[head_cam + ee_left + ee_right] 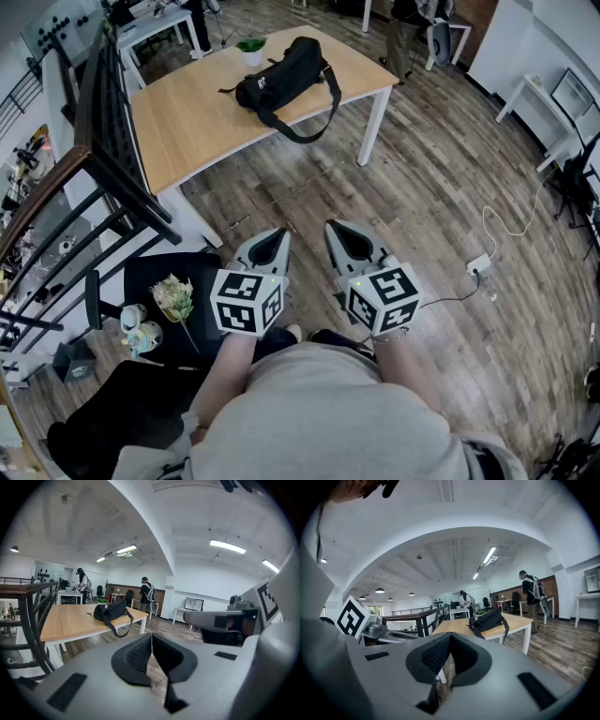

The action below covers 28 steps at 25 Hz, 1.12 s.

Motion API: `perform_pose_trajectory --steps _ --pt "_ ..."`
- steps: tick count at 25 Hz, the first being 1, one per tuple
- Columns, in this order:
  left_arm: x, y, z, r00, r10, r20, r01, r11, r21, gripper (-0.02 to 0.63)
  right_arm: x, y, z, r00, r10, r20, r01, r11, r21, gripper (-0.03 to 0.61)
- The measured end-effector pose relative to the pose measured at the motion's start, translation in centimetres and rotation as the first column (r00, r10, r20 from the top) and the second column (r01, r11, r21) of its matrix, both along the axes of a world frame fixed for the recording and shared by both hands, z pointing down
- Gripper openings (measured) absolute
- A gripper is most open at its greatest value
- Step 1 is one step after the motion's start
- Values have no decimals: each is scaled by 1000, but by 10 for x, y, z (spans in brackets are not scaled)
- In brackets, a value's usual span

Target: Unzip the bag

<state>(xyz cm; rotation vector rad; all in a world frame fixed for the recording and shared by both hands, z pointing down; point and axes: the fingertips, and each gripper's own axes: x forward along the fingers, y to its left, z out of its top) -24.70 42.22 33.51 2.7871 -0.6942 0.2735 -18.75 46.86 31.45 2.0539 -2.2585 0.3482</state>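
Observation:
A black duffel bag [279,77] lies on a light wooden table [187,122] across the room, its strap hanging over the near edge. The bag [108,611] shows far off in the left gripper view, and the bag [487,619] does too in the right gripper view. Both grippers are held close to the person's body, well short of the table. My left gripper [267,246] is shut with nothing between its pads. My right gripper [349,238] is shut and empty too, pointing toward the table.
A dark stair railing [103,150] runs along the left beside the table. A black chair [159,281] with flowers [175,297] on it stands at my lower left. A white cable and plug [480,262] lie on the wood floor at right. People stand at far desks.

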Motion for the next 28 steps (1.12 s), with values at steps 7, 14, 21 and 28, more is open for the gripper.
perform_pose_trajectory --steps 7,14,21,28 --pt "-5 -12 8 1000 -22 -4 21 1000 -12 21 6 -2 16 1000 19 18 -19 999 -29 6" --pt "-5 -12 21 1000 -6 2 7 1000 -20 21 13 -4 27 999 40 27 -39 999 -34 6" --pt "-14 -36 29 1000 -16 12 17 999 -33 23 20 -14 34 996 85 23 -84 995 -43 9" --pt "-23 -49 42 999 43 22 -41 997 -64 25 6 -27 47 992 121 22 -119 990 -71 80"
